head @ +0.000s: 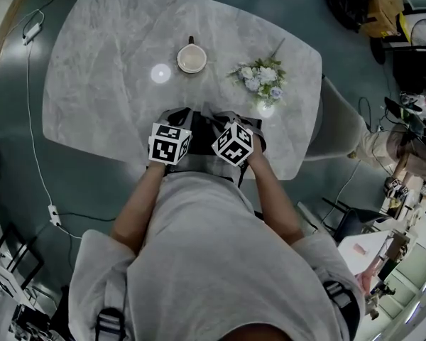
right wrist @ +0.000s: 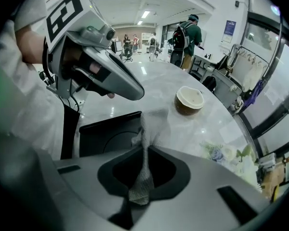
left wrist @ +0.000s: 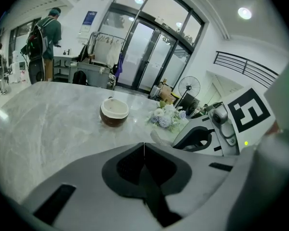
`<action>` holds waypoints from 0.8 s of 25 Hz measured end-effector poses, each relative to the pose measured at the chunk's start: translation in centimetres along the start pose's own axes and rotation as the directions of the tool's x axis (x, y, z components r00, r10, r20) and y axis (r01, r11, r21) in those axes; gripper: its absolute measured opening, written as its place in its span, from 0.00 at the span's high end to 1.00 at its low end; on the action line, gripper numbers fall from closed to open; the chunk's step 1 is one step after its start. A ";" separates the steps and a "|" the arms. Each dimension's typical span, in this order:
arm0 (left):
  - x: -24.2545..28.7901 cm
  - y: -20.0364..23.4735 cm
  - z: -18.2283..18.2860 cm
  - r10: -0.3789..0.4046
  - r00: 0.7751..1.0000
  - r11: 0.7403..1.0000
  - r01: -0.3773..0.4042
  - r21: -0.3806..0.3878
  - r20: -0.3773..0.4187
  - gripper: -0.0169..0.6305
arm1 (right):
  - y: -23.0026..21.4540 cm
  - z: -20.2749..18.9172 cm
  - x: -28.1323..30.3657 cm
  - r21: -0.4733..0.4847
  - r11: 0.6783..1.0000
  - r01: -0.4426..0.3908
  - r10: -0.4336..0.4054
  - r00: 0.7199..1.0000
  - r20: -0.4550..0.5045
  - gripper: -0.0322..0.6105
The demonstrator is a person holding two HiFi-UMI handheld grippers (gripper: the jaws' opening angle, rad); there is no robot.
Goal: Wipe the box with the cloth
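My right gripper (right wrist: 145,148) is clamped on the white cloth (right wrist: 155,121), which lies against the black box (right wrist: 103,136) on the worktop (right wrist: 159,88). My left gripper (left wrist: 144,148) is closed on nothing.

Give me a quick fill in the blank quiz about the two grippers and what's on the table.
1. The right gripper is shut on the ___.
2. The left gripper is shut on ___.
3. Beside the cup on the table is a bunch of ___.
Missing words: cloth; nothing; flowers.
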State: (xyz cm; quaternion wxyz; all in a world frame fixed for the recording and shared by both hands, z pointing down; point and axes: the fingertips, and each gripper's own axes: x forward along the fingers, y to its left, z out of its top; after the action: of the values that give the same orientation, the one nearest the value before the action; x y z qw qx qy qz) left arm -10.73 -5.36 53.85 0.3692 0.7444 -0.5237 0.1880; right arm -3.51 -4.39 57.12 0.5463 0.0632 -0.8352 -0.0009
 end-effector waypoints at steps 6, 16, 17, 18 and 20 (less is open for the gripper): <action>1.3 -1.6 0.2 -0.012 1.000 1.000 0.012 0.024 -0.022 0.94 | -0.4 -1.2 -0.5 0.028 1.000 -0.015 0.015 1.000 0.012 0.87; 2.6 -4.1 0.5 -0.029 0.998 0.998 0.032 0.061 -0.050 0.94 | -1.8 -3.7 -1.8 0.108 0.994 0.005 -0.007 1.000 0.018 0.87; 2.8 -4.4 0.5 -0.032 0.998 0.997 0.036 0.066 -0.053 0.94 | -2.0 -4.2 -2.0 0.116 0.993 0.012 -0.013 1.000 0.015 0.87; 2.9 -4.7 0.5 -0.036 0.998 0.997 0.040 0.072 -0.057 0.94 | -2.2 -4.6 -2.1 0.122 0.992 0.018 -0.019 1.000 0.012 0.87; 3.3 -5.4 0.6 -0.044 0.997 0.996 0.049 0.081 -0.062 0.94 | -2.5 -5.4 -2.5 0.125 0.992 0.031 -0.031 0.999 0.005 0.87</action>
State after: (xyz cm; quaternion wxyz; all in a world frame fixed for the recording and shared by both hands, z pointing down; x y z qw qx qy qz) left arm -4.54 -6.94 53.74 0.3579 0.7650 -0.4868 0.2231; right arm 2.67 -6.24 56.85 0.5382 0.1102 -0.8345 0.0426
